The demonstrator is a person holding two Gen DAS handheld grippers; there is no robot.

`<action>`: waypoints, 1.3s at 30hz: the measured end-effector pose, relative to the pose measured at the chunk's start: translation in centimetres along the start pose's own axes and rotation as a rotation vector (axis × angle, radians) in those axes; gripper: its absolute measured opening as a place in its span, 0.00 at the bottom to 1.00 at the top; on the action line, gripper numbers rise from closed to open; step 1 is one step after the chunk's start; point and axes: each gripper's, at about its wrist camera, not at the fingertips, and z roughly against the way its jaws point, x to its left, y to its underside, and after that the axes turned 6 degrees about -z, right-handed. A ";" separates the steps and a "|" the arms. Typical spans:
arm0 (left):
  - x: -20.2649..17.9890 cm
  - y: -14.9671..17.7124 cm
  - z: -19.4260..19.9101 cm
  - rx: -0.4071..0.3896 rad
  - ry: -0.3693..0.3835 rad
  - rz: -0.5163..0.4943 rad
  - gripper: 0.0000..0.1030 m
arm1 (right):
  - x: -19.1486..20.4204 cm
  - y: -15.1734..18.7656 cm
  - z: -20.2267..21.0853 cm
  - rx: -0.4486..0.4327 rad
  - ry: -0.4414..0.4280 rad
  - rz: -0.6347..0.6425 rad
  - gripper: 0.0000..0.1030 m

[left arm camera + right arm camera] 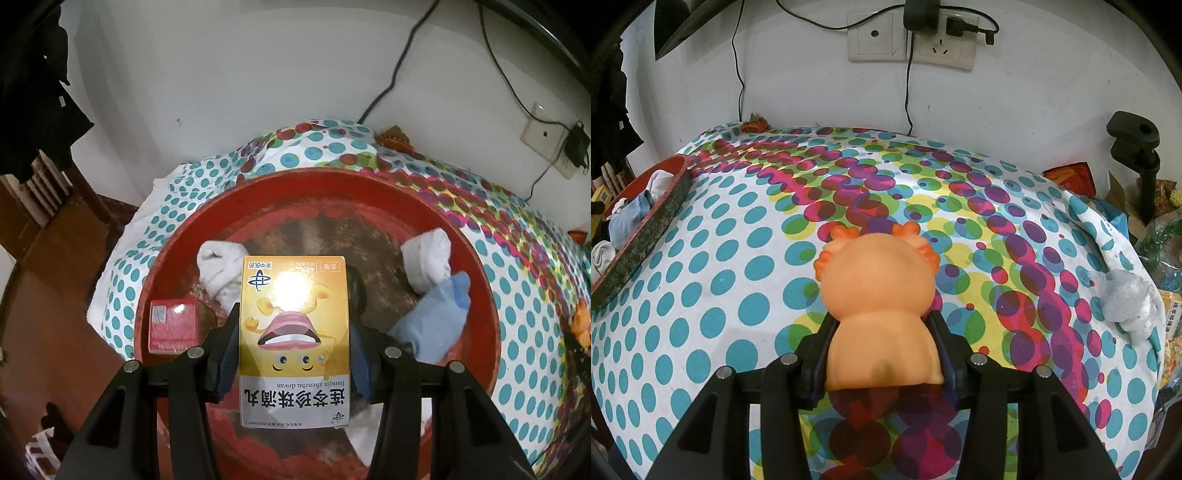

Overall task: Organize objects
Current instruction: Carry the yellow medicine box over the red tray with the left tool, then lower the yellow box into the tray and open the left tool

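Note:
In the left wrist view my left gripper (pixel 295 299) is shut on a yellow medicine box (pixel 293 332) with a cartoon face, held over a red basin (pixel 332 177). The basin holds two rolled white socks (pixel 218 269) (pixel 428 258), a blue sock (pixel 432 325) and a small red box (pixel 173 326). In the right wrist view my right gripper (pixel 881 318) grips an orange rubber toy animal (pixel 879 295) by its sides. The toy faces away from me and sits on the dotted tablecloth (pixel 738 258). The same basin (pixel 650 229) stands at that view's far left.
A crumpled white plastic bag (pixel 1126 299) lies at the table's right edge, with snack packets and a black clamp stand (pixel 1134 147) beyond it. Wall sockets with plugs and cables (pixel 912 37) hang behind the table. Dark clothes and wooden furniture (pixel 48 236) stand left of the basin.

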 end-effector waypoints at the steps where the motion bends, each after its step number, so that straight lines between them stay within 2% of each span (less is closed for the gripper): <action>1: 0.2 -0.3 -0.1 -0.003 -0.003 0.005 0.46 | -0.1 0.0 0.0 0.000 -0.001 -0.001 0.48; 7: 0.3 -2.1 -1.5 0.007 -0.018 -0.005 0.46 | 0.0 -0.1 0.0 0.000 0.000 0.000 0.48; 15: 0.7 -2.1 -3.5 0.042 -0.018 0.015 0.47 | 0.0 -0.1 0.0 0.001 0.000 0.000 0.48; 18: 0.8 -2.0 -3.8 0.049 -0.031 0.010 0.56 | -0.1 -0.2 0.0 0.001 0.001 0.000 0.48; 20: 0.9 -1.9 -3.9 0.050 -0.043 0.015 0.72 | -0.1 -0.2 0.1 0.001 0.002 0.000 0.48; 23: 1.0 -1.5 -3.6 0.035 -0.048 0.016 0.80 | -0.1 -0.2 0.0 0.001 0.001 -0.001 0.48; 27: 0.8 -0.7 -2.8 0.029 -0.043 0.003 0.80 | 0.0 -0.1 0.0 0.000 0.002 0.000 0.48; 33: 0.7 0.8 -0.3 -0.020 -0.018 0.012 0.81 | 0.0 -0.1 0.0 0.000 0.003 0.001 0.48; 39: 0.5 3.5 2.6 -0.093 -0.071 -0.030 0.92 | 0.0 -0.1 0.0 0.000 0.002 0.000 0.48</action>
